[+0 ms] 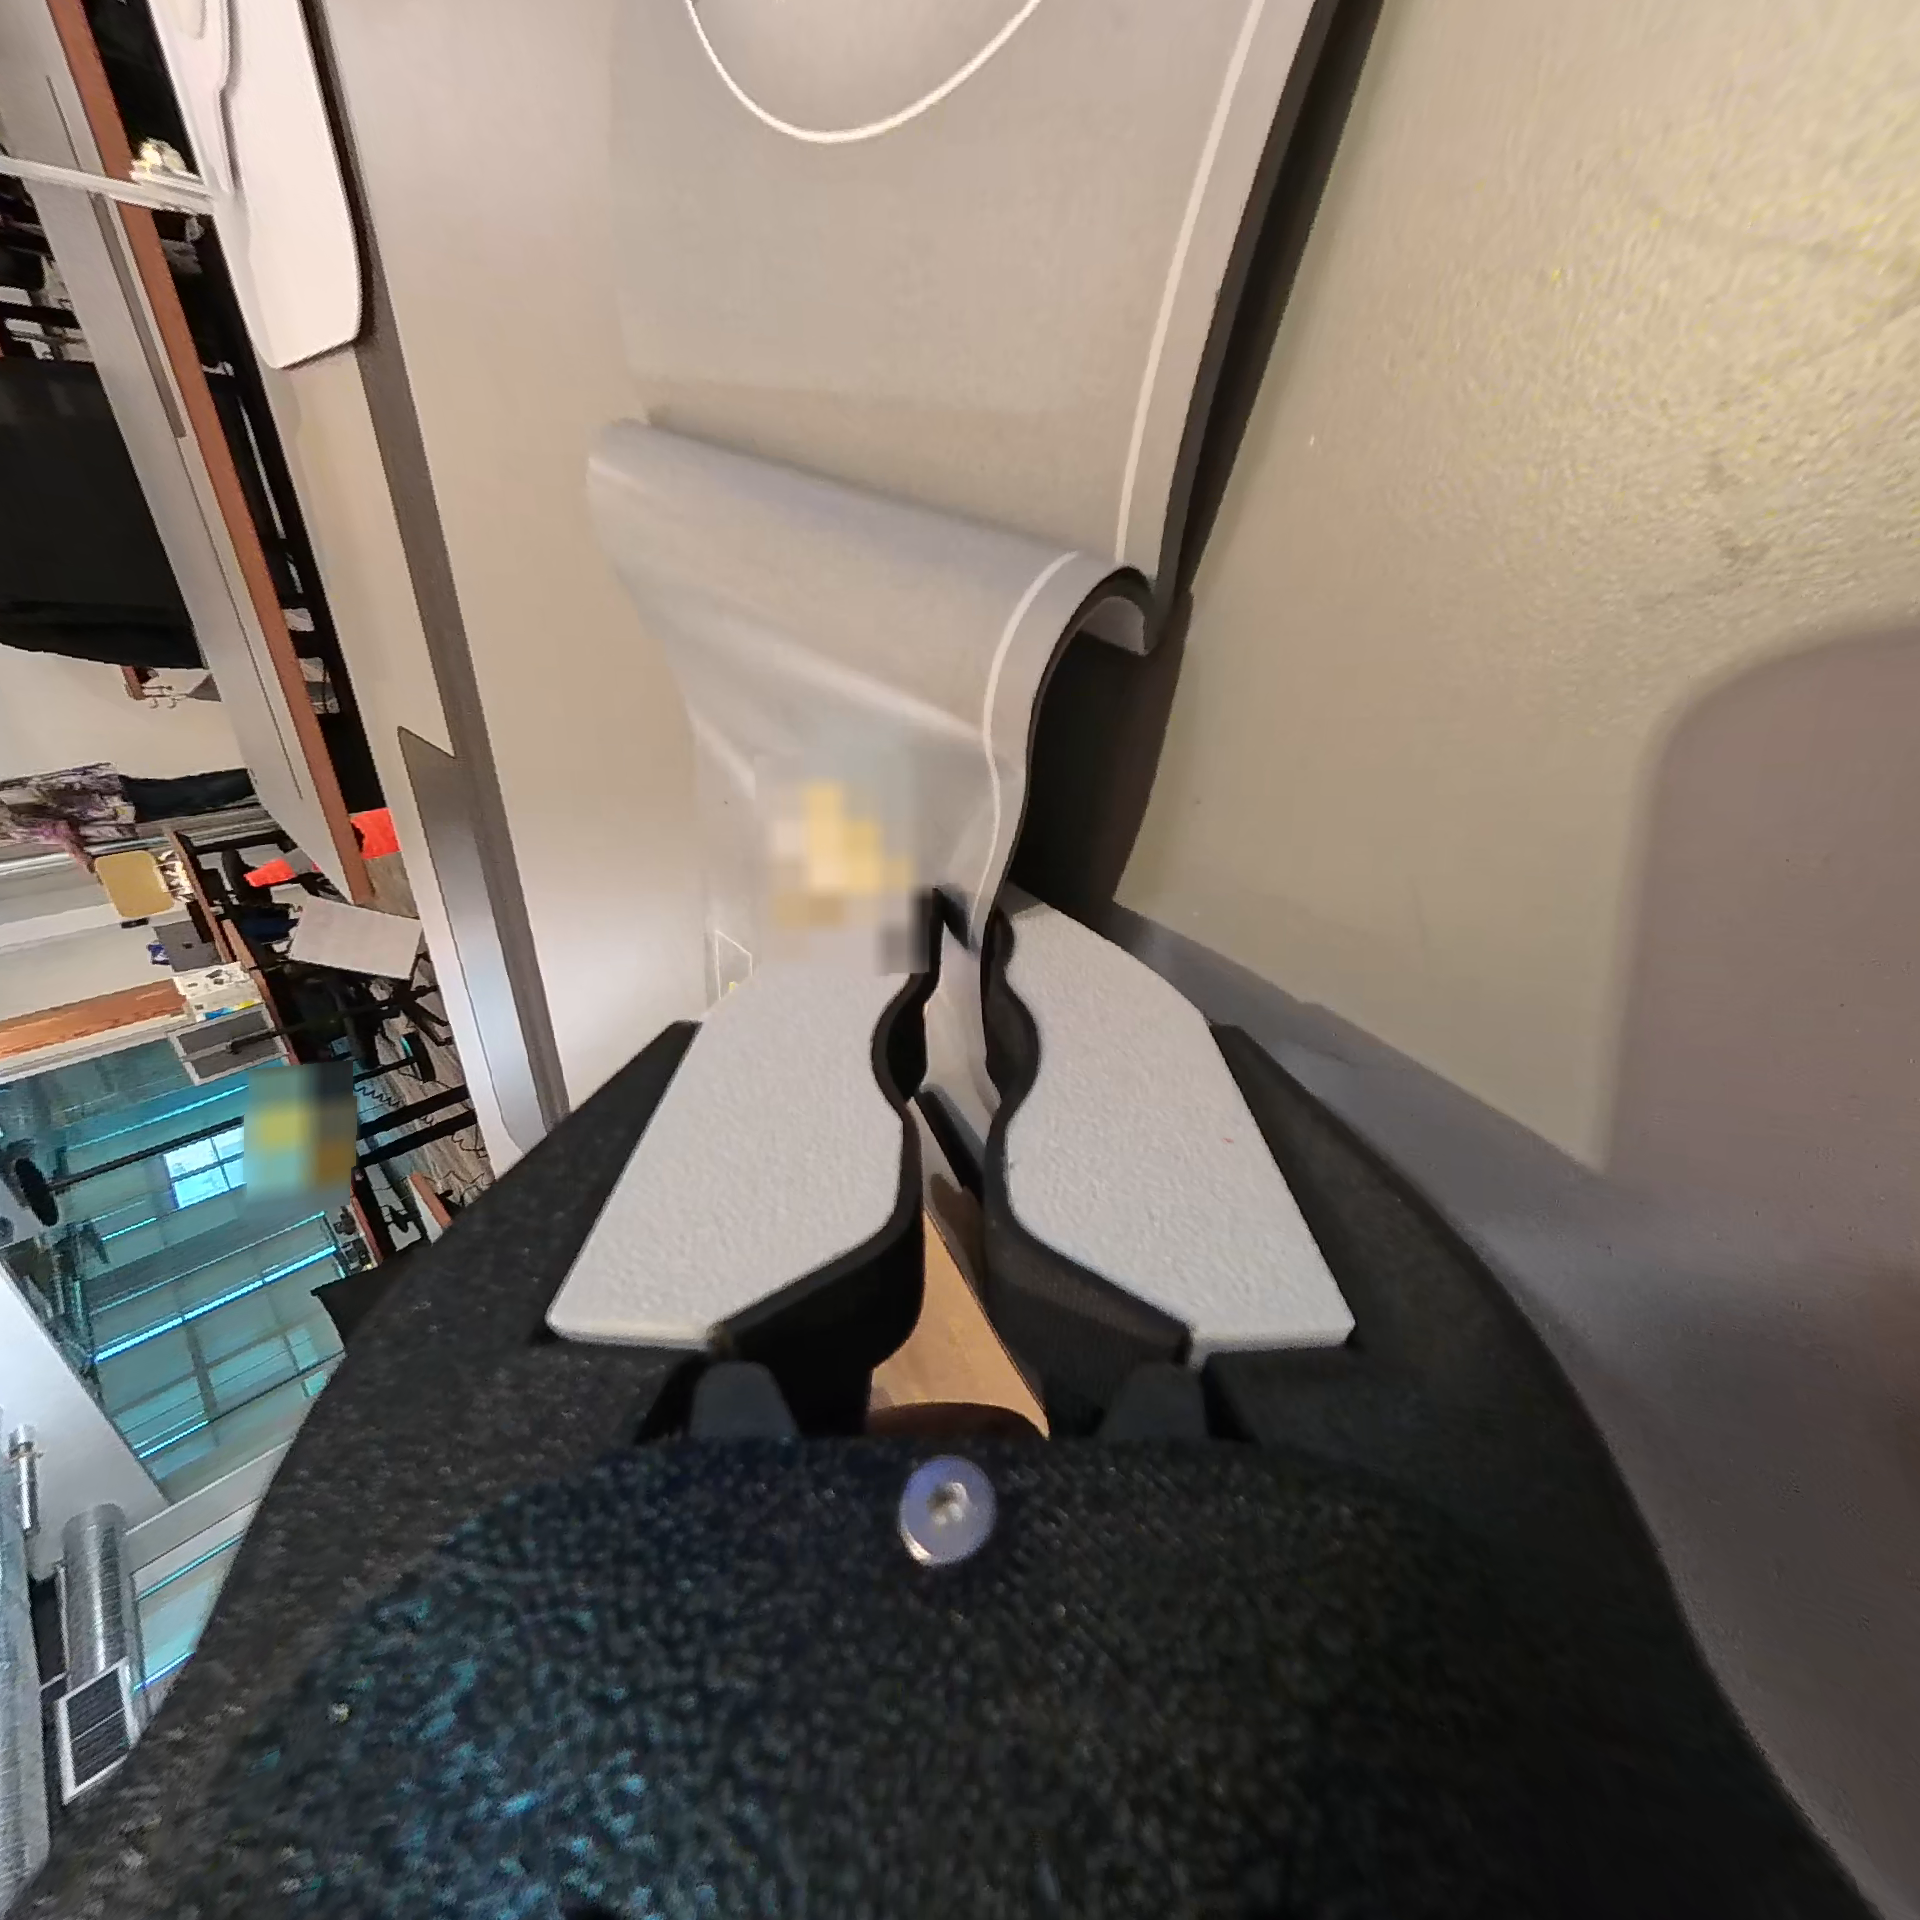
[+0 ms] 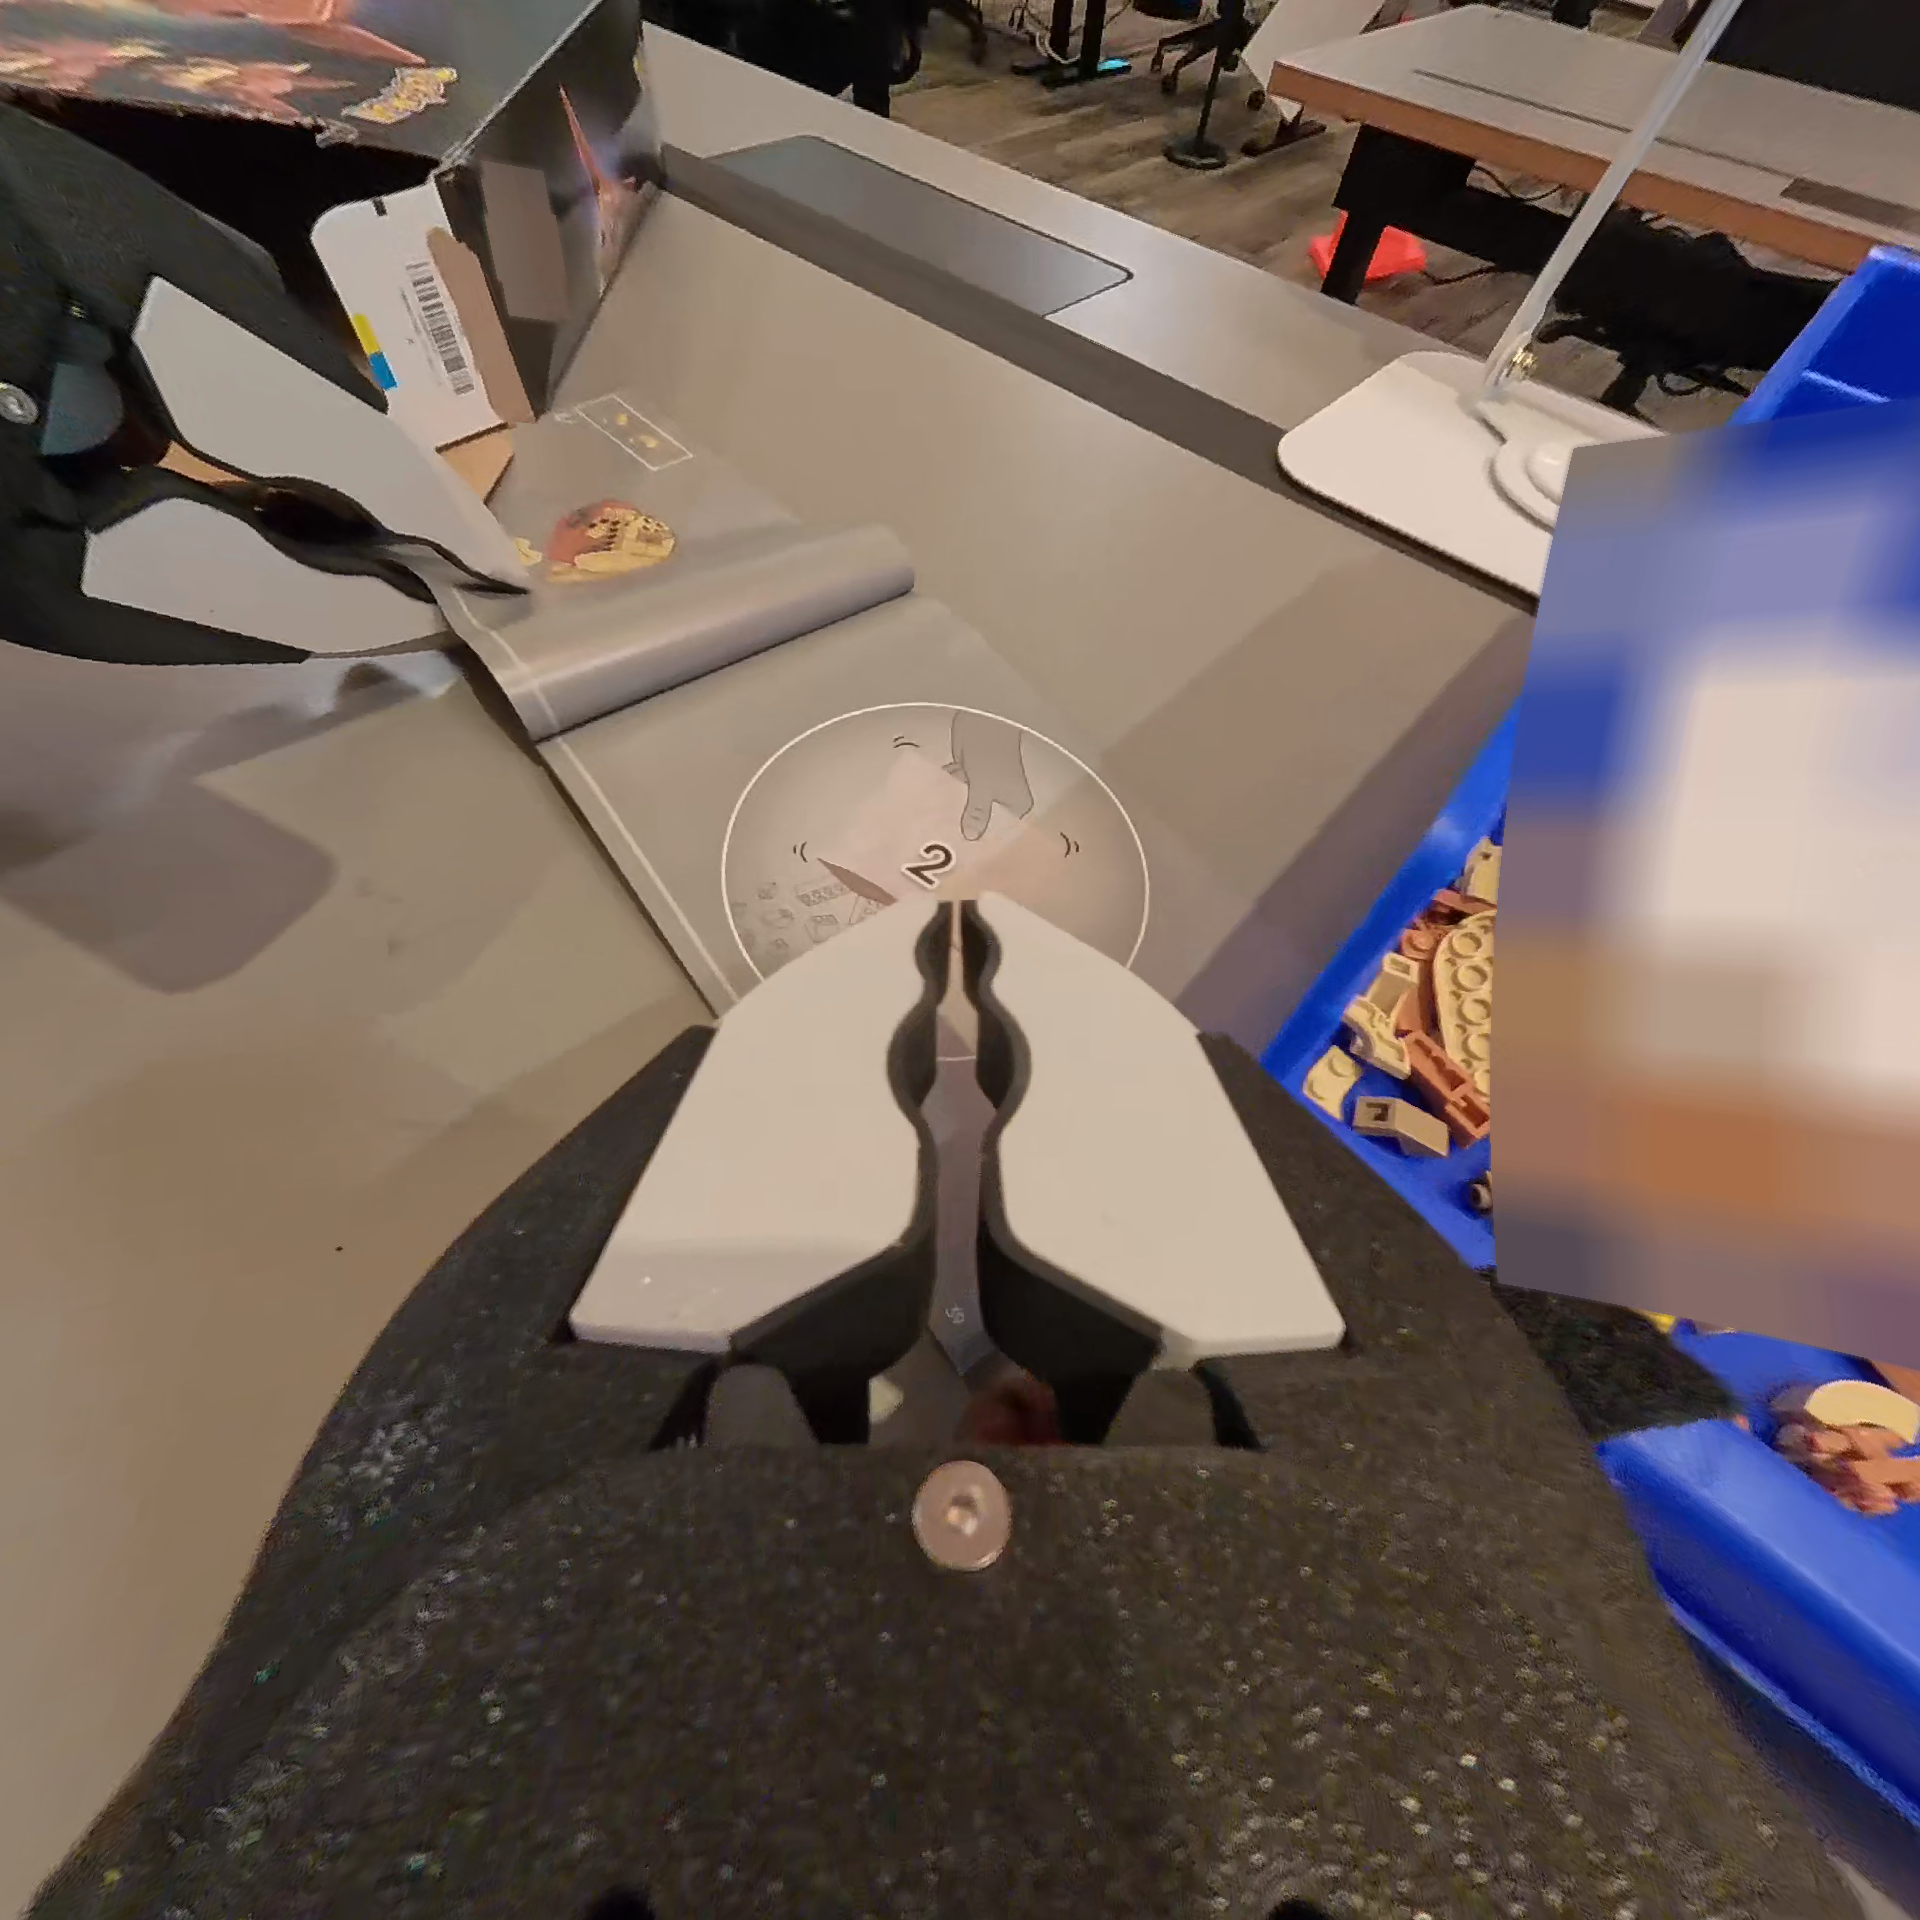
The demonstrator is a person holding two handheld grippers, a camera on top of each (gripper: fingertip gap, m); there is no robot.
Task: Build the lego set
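A grey instruction booklet [image 2: 665,821] lies open on the grey table [image 2: 312,1091]. My left gripper [image 1: 961,914] is turned on its side and shut on the edge of a lifted page, which curls over in a fold [image 1: 810,582]. The right wrist view shows it at the upper left [image 2: 478,582], pinching that curled page [image 2: 707,613]. My right gripper [image 2: 956,912] is shut with nothing between its pads. Its tips sit over the open page, at the lower edge of a printed circle drawing [image 2: 935,821].
A blue bin [image 2: 1357,958] with tan and brown bricks [image 2: 1455,997] stands close at the right. An opened printed cardboard box [image 2: 520,208] stands behind the booklet at the left. A white lamp base [image 2: 1403,468] sits at the back right. The tips of one gripper are about 20 centimeters away from the tips of the other.
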